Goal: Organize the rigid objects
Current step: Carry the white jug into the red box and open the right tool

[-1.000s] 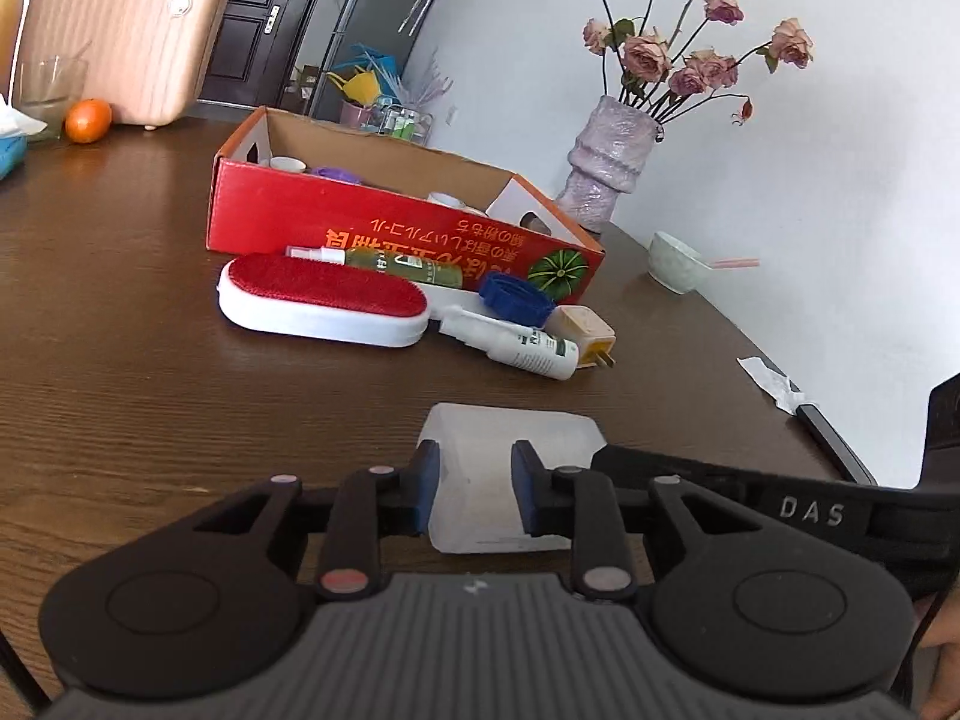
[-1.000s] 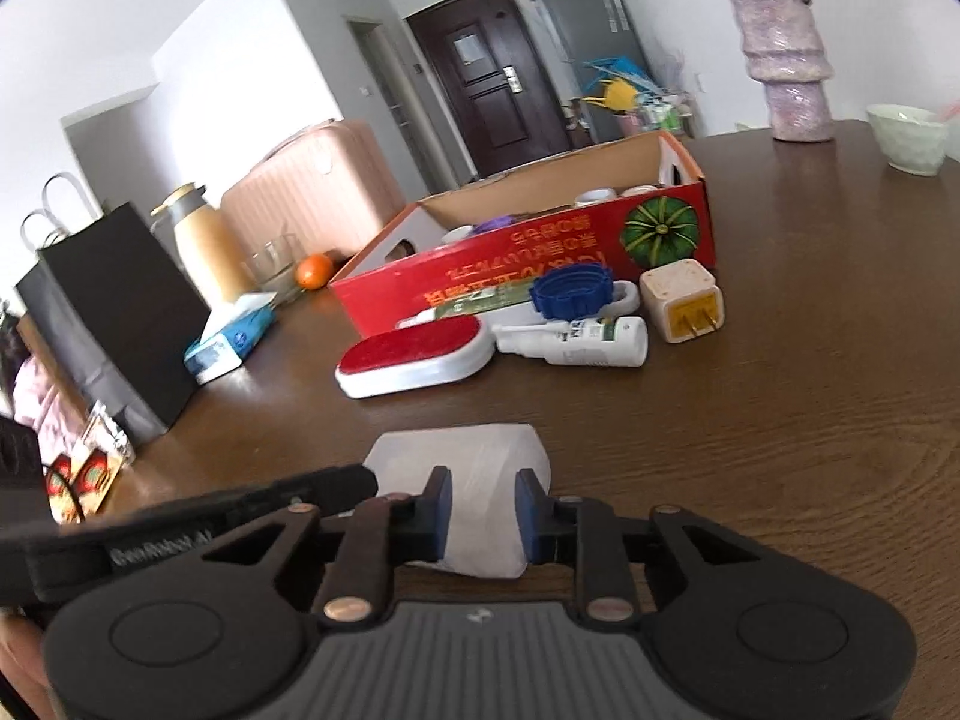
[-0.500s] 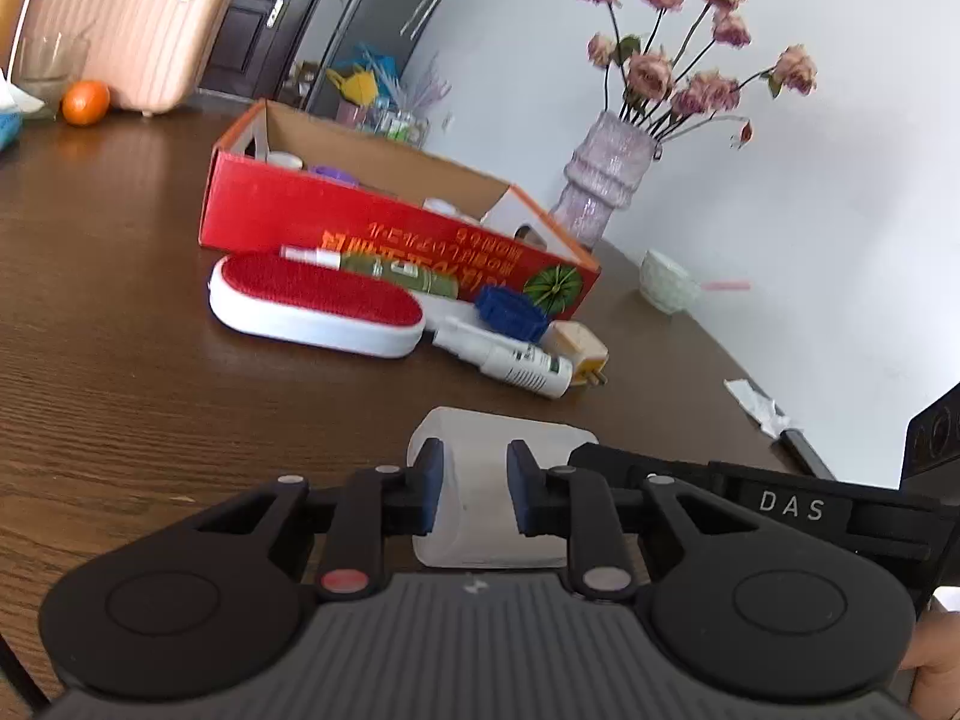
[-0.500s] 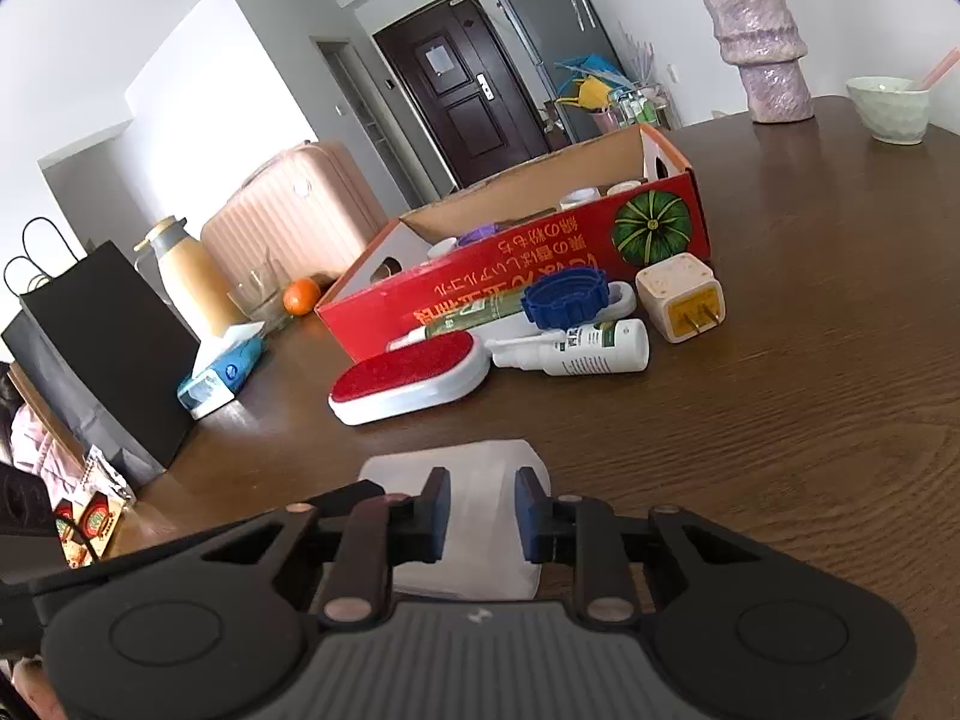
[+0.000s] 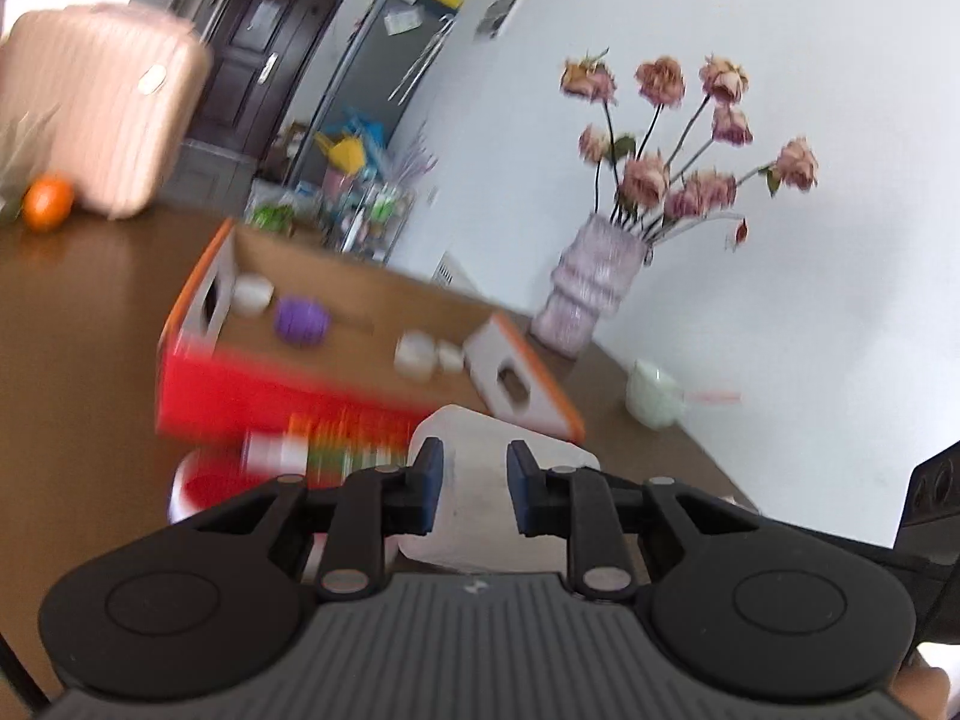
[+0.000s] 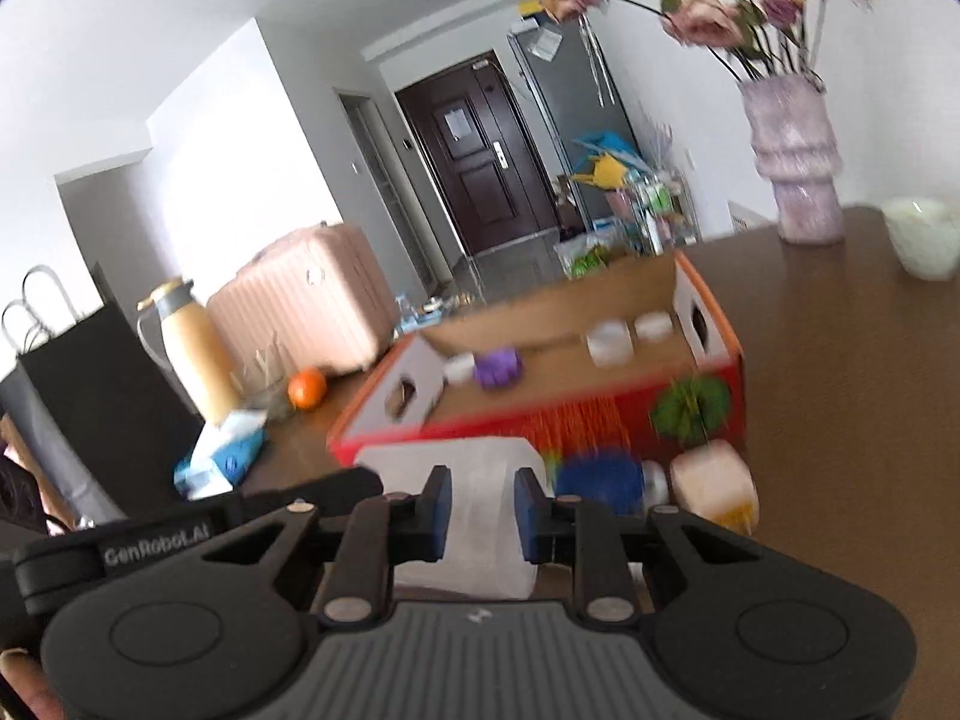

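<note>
A white translucent plastic container [image 5: 480, 438] hangs in the air in front of the red cardboard box [image 5: 270, 384], gripped from both ends. My left gripper [image 5: 475, 495] is shut on one end. My right gripper [image 6: 478, 510] is shut on the other end of the same container [image 6: 456, 456]. The open box [image 6: 708, 372] holds a purple piece [image 6: 497, 367] and some white caps [image 6: 609, 343]. Below the container, against the box front, lie a blue cap [image 6: 594, 477], a cream plug adapter [image 6: 714, 480] and a red-topped brush [image 5: 204, 480], all blurred.
A vase of dried roses [image 5: 591, 288] and a pale bowl [image 5: 654, 399] stand beyond the box's right end. An orange [image 6: 307, 387], a pink suitcase [image 6: 312, 300], a flask [image 6: 192, 348], a tissue pack [image 6: 228, 450] and a black bag [image 6: 90, 408] sit on the left.
Both grippers have risen and moved toward the red box, carrying the white container up off the table. The box's inside has come into view.
</note>
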A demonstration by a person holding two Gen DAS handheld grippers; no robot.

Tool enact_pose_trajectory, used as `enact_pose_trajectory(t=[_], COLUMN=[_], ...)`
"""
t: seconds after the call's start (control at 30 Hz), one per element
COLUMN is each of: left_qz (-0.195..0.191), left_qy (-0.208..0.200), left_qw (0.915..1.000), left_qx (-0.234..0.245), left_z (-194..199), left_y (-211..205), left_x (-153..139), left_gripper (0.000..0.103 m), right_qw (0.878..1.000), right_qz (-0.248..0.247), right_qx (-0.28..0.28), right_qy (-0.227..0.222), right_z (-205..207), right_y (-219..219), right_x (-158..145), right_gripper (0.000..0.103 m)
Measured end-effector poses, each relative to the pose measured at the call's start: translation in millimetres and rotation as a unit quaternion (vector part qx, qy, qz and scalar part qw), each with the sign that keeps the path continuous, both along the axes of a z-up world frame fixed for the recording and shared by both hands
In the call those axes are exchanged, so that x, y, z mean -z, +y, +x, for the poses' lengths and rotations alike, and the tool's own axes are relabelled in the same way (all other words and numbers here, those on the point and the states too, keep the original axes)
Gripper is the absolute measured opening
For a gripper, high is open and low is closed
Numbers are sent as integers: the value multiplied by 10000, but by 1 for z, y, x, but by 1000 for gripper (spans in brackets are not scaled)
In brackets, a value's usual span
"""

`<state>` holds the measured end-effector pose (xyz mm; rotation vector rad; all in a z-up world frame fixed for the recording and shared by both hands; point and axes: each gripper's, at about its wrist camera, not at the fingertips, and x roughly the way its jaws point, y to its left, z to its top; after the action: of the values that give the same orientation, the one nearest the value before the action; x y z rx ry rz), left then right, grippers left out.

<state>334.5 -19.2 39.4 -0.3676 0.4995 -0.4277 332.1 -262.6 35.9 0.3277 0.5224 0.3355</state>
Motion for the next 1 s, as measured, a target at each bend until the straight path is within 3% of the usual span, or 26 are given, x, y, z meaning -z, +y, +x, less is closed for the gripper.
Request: enact_pose_trajectory(t=[0.1,0.23,0.37,0.5,0.57,0.67,0.8,1.0], left_qz=[-280,-247,-293,-151,-171,-71,-8,162], left_qy=[83,145,493,789,1124,1412,1616,1662], left_qw=[9996,9996,9983,9966,9933,9896,9866,9848], left_qx=[17,34,-57,-169,-188,-252,-243,-470], left_z=[51,124,192,251,280,303,313,312], left_y=[3,1,-1,-3,-2,-3,-5,5], left_x=[-18,-35,-27,-6,9,27,42,43], left_gripper=[23,23,23,23,23,23,23,25], right_qw=[10000,9997,9990,9974,9958,9930,9922,9914], right_qz=[-47,24,81,-164,-296,-406,-544,-612], right_qx=[18,-10,97,156,183,199,277,11], right_qy=[14,223,421,686,842,1094,1087,1160], right_z=[54,132,206,267,292,317,327,334], right_y=[0,-2,-2,5,10,15,17,31], right_x=[-12,-19,-12,8,19,35,40,40], right_gripper=[22,22,22,22,22,22,22,22])
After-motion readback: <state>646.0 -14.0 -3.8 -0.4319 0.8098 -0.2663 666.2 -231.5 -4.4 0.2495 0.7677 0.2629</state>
